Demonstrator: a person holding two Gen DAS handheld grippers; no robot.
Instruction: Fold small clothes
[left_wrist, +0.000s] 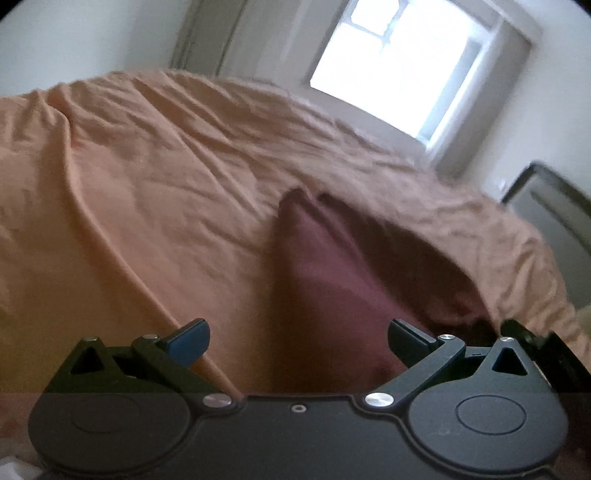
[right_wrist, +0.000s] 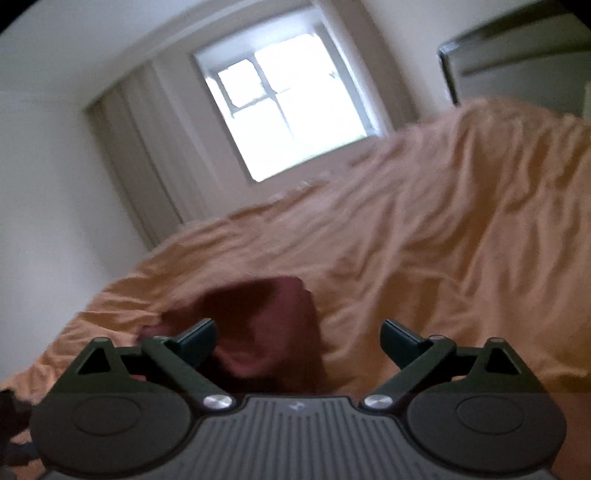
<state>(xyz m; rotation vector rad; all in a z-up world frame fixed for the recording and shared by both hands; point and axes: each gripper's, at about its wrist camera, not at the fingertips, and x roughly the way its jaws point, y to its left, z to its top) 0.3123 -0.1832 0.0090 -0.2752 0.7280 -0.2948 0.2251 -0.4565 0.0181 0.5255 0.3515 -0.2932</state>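
Jaws apart on both grippers, nothing between them; left gripper (left_wrist: 298, 338) low over the bed (left_wrist: 122, 192), right gripper (right_wrist: 298, 338) likewise, each tilted up enough to take in the window (right_wrist: 291, 107) and curtain (right_wrist: 136, 147) behind.

Maroon garment (left_wrist: 325, 280) lying on the orange bedcover, straight ahead of the left jaws and a little toward their right finger; seen from the right wrist as a rumpled mound (right_wrist: 266, 325) ahead of the left finger, one part raised, not flat. Both views blurred; hems, sleeves or waistband impossible to make out, so type of garment left unnamed.

Probably at the start of a fold: cloth not yet gripped, not yet spread. Judged sensible order: flatten first, fold second. Lower each gripper to a separate edge of the cloth, well apart from one another; pinch only the maroon layer, not the bedcover beneath, since both are soft and creased and easily caught together; close on a corner or hem rather than on the bunched middle. Lift slightly, draw the two corners outward until the mound lies smooth, then carry one side over the other and set it down with edges matched.

Risks, as a guess: bedcover dragged along; a single layer taken where two overlap; cloth slipping from a shallow pinch. Slow approach and a deep bite on the edge advisable.
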